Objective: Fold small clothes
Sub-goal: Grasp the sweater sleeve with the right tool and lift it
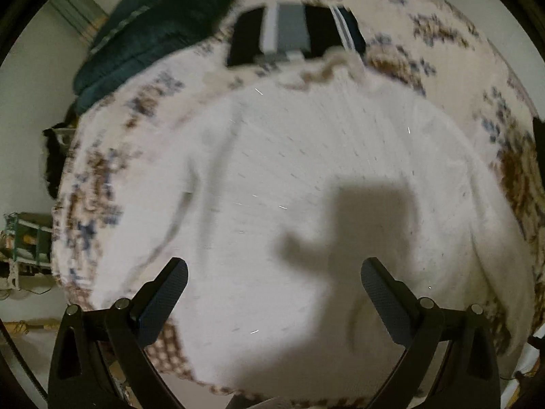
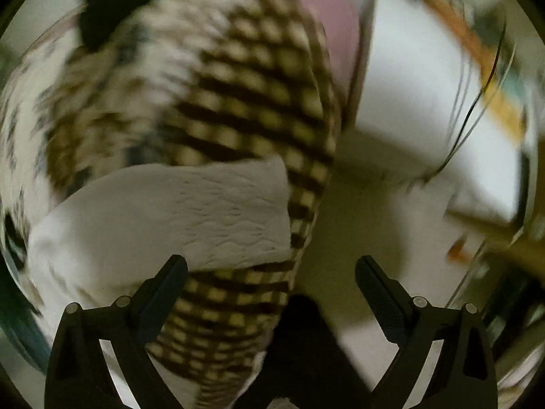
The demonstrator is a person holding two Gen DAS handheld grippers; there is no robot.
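Observation:
A white knitted garment lies spread over a patterned bedspread. My left gripper hovers above its near part, jaws wide open and empty; its shadow falls on the cloth. In the right wrist view a corner of the white garment lies on the brown-checked edge of the bedspread. My right gripper is open and empty, just past that corner at the bed's edge. The view is blurred.
A folded black, grey and white striped garment lies at the far side of the bed. A dark teal blanket is heaped at the far left. White furniture and pale floor lie right of the bed.

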